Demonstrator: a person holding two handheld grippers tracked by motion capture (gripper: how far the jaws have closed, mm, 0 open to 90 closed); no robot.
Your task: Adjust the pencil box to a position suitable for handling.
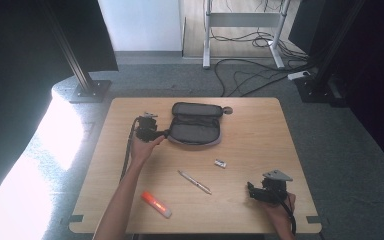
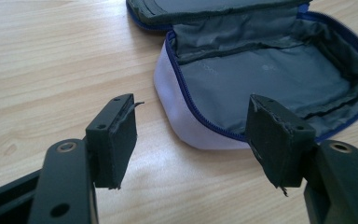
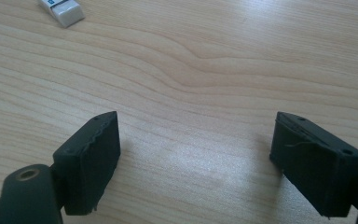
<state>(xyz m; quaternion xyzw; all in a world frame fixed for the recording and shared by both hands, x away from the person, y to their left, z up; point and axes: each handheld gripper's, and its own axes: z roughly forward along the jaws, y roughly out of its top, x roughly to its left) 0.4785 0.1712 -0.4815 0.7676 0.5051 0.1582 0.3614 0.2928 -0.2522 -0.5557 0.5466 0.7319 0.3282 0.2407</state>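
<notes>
Light wooden surface (image 1: 260, 125), seen from above, with dark frame posts and loose floor cables beyond its far edge.

Grey pencil case (image 1: 196, 124) toward the far middle, unzipped and lying open, lid flap folded back; in the left gripper view (image 2: 261, 79) a grey lining, a blue zip along the rim and a pale lilac outer wall.

Left gripper (image 1: 149, 128) just beside the case's left end, held in the left hand (image 1: 144, 145), cable trailing back along the forearm. Jaws spread wide in its own view (image 2: 193, 140), nothing between them but bare wood and the near corner of the case; one jaw level with the case rim, possibly brushing it, though hard to tell from this angle.

Right gripper (image 1: 265, 190) near the front right corner, grey three-cornered plate on top, held in the right hand (image 1: 279, 212). Released too: jaws well apart in its own view (image 3: 196, 158), only wood grain between.

White eraser (image 1: 221, 163) between the case and the right gripper, apart from both; also at the top left of the right gripper view (image 3: 61, 10).

Silver pen (image 1: 194, 182) lying diagonally near the middle.

Orange and white marker (image 1: 156, 204), perhaps a highlighter, near the front edge beside the left forearm.
</notes>
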